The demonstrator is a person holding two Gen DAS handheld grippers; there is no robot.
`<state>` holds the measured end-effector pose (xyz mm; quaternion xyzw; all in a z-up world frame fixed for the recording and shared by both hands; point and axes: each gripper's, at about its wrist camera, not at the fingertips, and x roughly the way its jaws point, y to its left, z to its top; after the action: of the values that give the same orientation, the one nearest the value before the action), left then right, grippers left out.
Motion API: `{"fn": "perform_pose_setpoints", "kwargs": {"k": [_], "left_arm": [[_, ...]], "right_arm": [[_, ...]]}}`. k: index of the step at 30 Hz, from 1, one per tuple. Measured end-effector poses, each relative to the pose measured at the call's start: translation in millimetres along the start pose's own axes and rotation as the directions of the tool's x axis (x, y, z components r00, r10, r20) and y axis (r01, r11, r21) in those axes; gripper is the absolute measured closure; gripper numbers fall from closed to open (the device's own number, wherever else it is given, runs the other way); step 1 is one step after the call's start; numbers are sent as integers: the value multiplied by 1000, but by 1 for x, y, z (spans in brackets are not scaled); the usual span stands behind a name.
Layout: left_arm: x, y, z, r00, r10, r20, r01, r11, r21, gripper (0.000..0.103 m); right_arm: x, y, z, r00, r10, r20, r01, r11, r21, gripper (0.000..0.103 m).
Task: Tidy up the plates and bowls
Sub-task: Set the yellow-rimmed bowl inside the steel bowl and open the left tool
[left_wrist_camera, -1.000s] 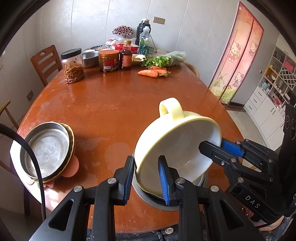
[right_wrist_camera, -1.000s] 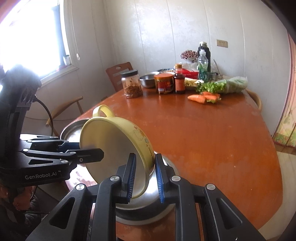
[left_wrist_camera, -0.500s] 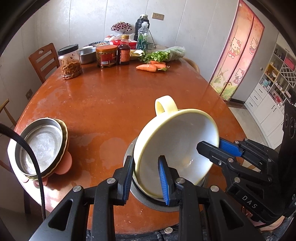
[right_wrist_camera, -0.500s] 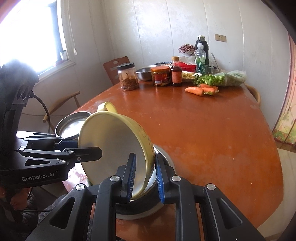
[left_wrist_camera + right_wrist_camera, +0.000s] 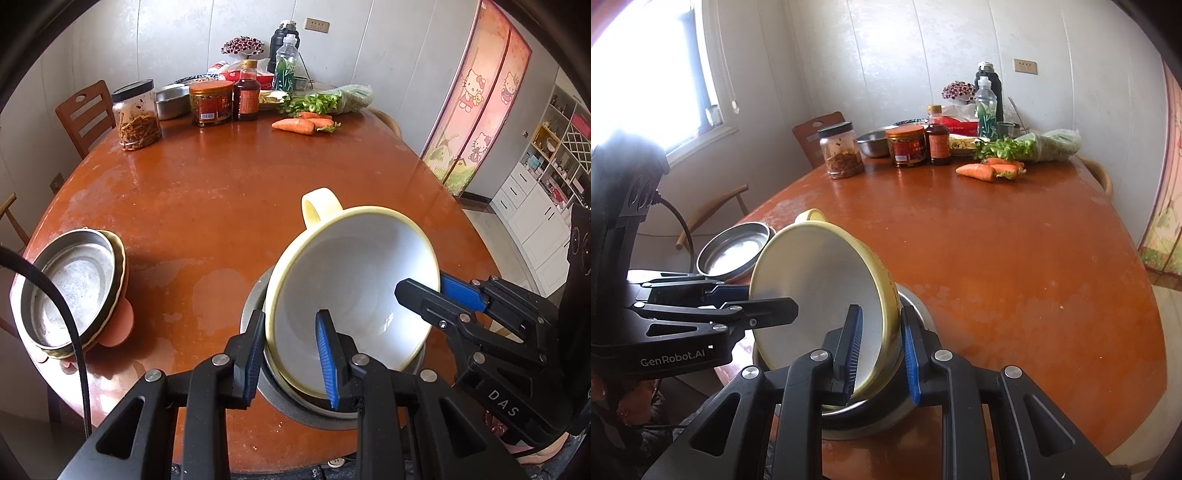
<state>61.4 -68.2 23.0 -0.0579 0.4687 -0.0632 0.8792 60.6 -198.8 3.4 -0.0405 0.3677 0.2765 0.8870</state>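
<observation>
- A yellow bowl (image 5: 354,291) with a white inside and a loop handle is held tilted, its lower edge resting inside a steel bowl (image 5: 295,402) that stands on the near part of the orange-brown table (image 5: 229,192).
- The near rim of the yellow bowl is pinched by the left gripper (image 5: 291,354), one blue pad inside the bowl and one outside against the wall.
- The opposite side of the same rim is pinched by the right gripper (image 5: 879,343) in the same manner, one pad on the white inside and one on the yellow outside.
- In the left wrist view, the right gripper (image 5: 432,295) is seen reaching in from the right, clamped on the bowl's rim.
- In the right wrist view, the left gripper (image 5: 753,302) is seen coming in from the left, its fingers closed on the rim.
- A steel plate (image 5: 70,288) is stacked on a yellowish dish (image 5: 118,266) and an orange dish (image 5: 120,325) near the table's left edge, well apart from the steel bowl.
- At the far side of the table, jars (image 5: 212,103), bottles (image 5: 286,68), carrots (image 5: 299,123), bagged greens (image 5: 332,99) and another steel bowl (image 5: 171,101) are gathered.
- A wooden chair (image 5: 86,114) is placed behind the table.
</observation>
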Motion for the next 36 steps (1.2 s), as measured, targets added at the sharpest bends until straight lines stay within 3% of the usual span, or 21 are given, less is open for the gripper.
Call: {"fn": "perform_pose_setpoints", "kwargs": {"k": [10,14,25,36], "left_arm": [[2,0,0,1000,-14,20,14,1000,9,76],[0,-4,-2,1000,-23,19,23,1000,21,76],[-3,-2,-3,999,-27,31,27,999,24,76],[-8,1,-5,999,-34,40,33,999,25,75]], "right_arm": [[0,0,-2,1000,-12,15,12,1000,12,78],[-1,-2,-3,1000,-11,15,11,1000,24,72],[-5,-3,1,999,-4,46,3,999,39,67],[-3,-2,2,999,-2,46,-1,998,59,49]]}}
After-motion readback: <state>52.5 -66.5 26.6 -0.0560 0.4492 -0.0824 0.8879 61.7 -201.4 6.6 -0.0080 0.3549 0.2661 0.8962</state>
